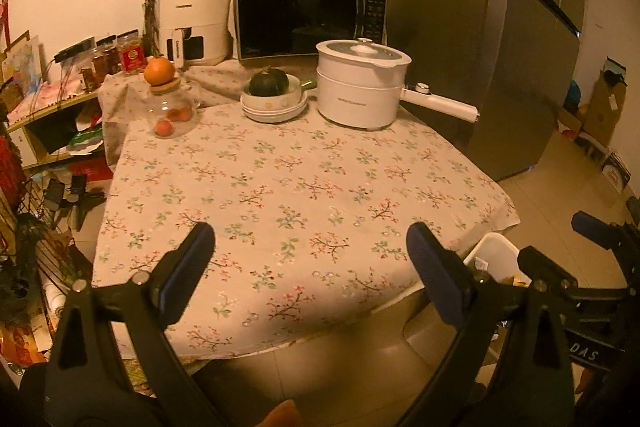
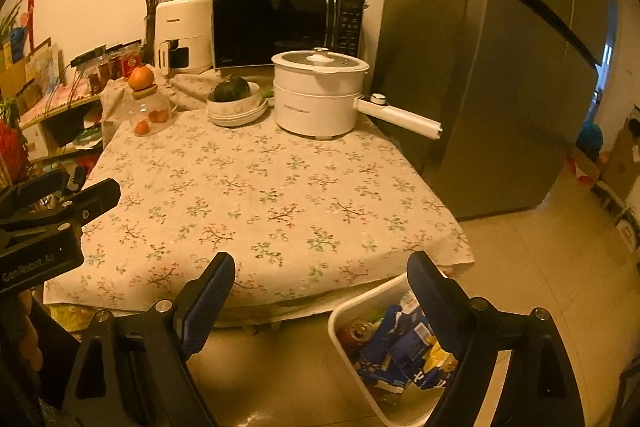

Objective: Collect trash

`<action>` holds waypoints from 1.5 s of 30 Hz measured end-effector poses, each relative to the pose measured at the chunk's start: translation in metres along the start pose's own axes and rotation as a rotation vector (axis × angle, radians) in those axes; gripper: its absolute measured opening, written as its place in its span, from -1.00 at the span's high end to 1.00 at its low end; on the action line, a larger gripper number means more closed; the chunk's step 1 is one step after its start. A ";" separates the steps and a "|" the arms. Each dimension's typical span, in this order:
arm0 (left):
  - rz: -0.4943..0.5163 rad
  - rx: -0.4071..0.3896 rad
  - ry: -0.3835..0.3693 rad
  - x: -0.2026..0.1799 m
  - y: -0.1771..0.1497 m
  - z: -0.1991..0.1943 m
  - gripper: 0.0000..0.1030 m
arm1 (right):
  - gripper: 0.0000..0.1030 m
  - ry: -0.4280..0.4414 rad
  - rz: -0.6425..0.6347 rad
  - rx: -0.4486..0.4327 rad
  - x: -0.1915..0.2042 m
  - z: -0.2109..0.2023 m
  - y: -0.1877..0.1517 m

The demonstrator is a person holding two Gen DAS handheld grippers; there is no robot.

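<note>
A white trash bin (image 2: 347,311) stands on the floor off the table's near right corner. It holds blue packaging (image 2: 400,345), a drink can (image 2: 360,329) and a yellow wrapper (image 2: 440,357). My right gripper (image 2: 320,277) hangs open and empty over the table edge, its right finger above the bin. My left gripper (image 1: 312,253) is open too, with only the floral tablecloth (image 1: 300,183) between its fingers. Each gripper shows in the other's view: the right gripper (image 1: 560,243) above the bin (image 1: 496,247), the left gripper (image 2: 86,187) at the table's left side.
At the back of the table (image 2: 260,195) stand a white electric pot (image 2: 320,95) with a long handle, stacked bowls holding a dark squash (image 2: 234,89), a glass jar with an orange on top (image 2: 144,107), a microwave (image 2: 280,27) and an air fryer (image 2: 182,31). A fridge (image 2: 500,87) stands to the right, cluttered shelves (image 1: 48,115) to the left.
</note>
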State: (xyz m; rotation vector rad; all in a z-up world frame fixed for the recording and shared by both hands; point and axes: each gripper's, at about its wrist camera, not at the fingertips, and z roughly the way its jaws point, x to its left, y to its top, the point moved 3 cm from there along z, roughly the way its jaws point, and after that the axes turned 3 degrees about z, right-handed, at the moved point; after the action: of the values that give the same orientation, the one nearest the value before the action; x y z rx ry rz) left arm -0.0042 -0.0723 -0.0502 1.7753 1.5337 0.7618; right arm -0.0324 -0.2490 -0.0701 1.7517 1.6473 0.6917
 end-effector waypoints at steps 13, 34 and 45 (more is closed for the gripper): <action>-0.028 -0.007 0.043 0.024 0.000 -0.004 -0.87 | -0.74 0.011 -0.018 -0.039 0.021 0.007 0.013; -0.042 -0.013 0.057 0.032 0.000 -0.005 -0.87 | -0.74 0.016 -0.026 -0.053 0.029 0.010 0.018; -0.030 -0.013 0.045 0.027 0.000 -0.005 -0.87 | -0.74 0.013 -0.024 -0.059 0.029 0.010 0.018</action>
State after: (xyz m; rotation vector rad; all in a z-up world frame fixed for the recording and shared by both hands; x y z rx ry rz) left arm -0.0044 -0.0446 -0.0466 1.7331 1.5774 0.8004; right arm -0.0105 -0.2217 -0.0643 1.6872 1.6372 0.7344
